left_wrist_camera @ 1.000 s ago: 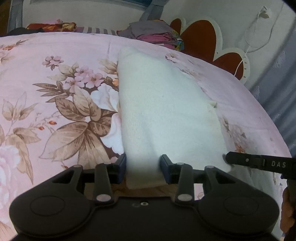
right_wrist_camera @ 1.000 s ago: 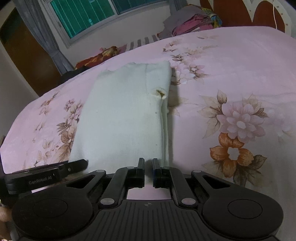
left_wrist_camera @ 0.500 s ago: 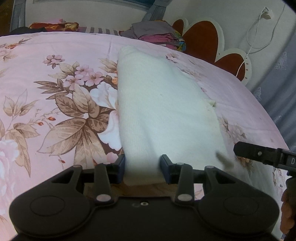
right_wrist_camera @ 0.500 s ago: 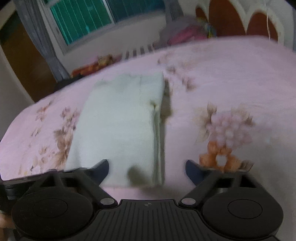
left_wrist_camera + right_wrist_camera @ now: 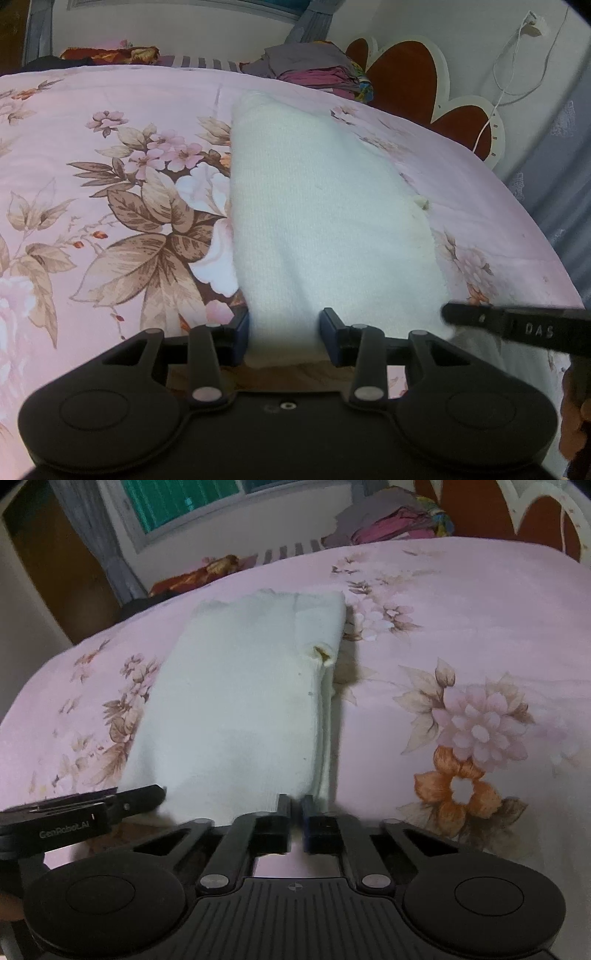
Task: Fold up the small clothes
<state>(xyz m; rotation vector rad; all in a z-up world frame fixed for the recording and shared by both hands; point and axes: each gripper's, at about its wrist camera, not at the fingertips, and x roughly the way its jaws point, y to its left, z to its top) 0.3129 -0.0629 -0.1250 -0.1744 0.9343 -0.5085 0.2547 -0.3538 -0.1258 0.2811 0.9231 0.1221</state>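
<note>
Right claw (image 5: 295, 821) just snapped closed on near right corner of cloth (image 5: 236, 716), fabric pinched between pads. Left claw (image 5: 283, 334) half-spread, near left hem of cloth (image 5: 317, 229) between its fingers (image 5: 240, 332); pads press fabric bunch, gripping it. White knit cloth lies folded lengthwise, flat on bed (image 5: 110, 122) with pink floral sheet. Small hole (image 5: 323, 653) at cloth's right edge. Clothes pile (image 5: 391, 520) at far edge; headboard (image 5: 406, 74) beyond.
</note>
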